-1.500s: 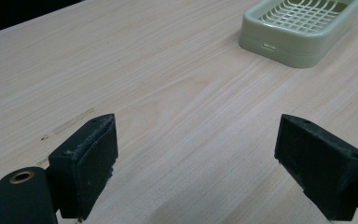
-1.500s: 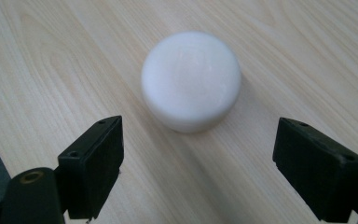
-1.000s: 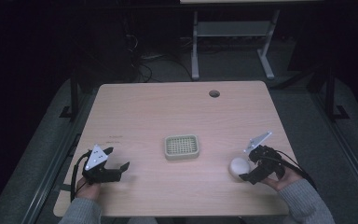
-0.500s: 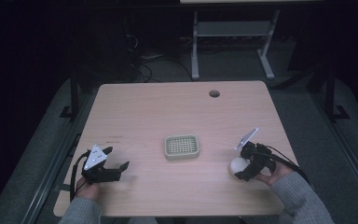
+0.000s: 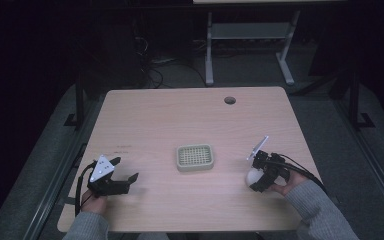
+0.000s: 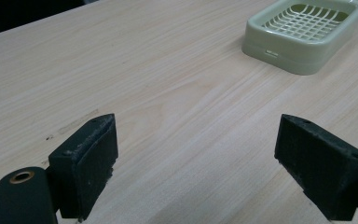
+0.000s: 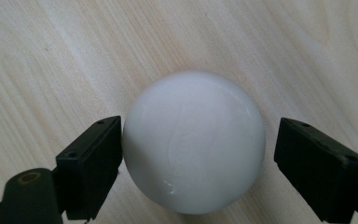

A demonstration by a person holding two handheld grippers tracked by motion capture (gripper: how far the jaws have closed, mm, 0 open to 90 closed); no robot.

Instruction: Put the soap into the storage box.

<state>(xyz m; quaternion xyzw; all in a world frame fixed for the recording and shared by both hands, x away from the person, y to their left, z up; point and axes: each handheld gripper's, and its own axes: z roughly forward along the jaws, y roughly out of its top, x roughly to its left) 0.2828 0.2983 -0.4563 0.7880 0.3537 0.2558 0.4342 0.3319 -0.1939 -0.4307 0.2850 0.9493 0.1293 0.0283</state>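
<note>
My right gripper (image 7: 198, 154) sits spread around the white ball (image 7: 193, 142) on the table (image 5: 170, 120), one jaw touching it. My left gripper (image 6: 198, 161) gapes wide near the green dish (image 6: 303, 32).

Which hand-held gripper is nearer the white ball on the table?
Right. The right hand-held gripper has its open jaws on either side of the white ball; the left hand-held gripper sits open across the table, beyond the green soap dish.
</note>
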